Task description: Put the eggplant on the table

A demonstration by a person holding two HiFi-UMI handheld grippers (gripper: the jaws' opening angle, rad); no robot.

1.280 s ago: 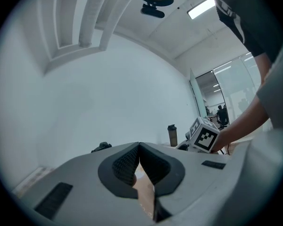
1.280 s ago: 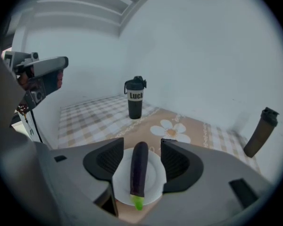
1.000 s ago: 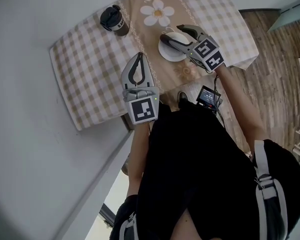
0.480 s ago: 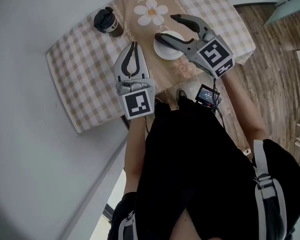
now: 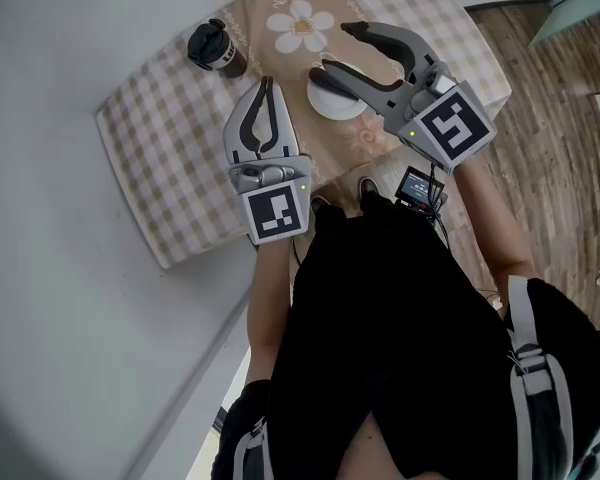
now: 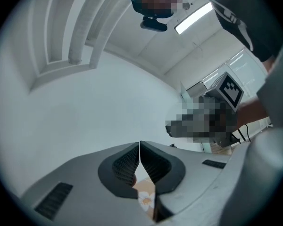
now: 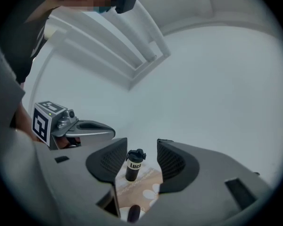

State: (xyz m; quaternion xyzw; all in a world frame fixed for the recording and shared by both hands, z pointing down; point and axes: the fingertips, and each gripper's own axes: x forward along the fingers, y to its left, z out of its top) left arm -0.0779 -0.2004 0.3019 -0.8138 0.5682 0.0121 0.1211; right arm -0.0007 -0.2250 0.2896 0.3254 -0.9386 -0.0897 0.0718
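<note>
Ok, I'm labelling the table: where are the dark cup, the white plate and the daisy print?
dark cup [image 5: 220, 50]: head view, its middle
white plate [image 5: 330, 108]: head view, bare lower part
daisy print [image 5: 303, 25]: head view, yellow centre

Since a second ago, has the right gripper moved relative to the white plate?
Yes. The right gripper has risen from the white plate toward the camera, looking larger against it. Its jaws, nothing between them, have just been closing slightly.

Eggplant [image 7: 133, 213] nearby, upright tumbler [image 7: 134, 165] beyond
</note>
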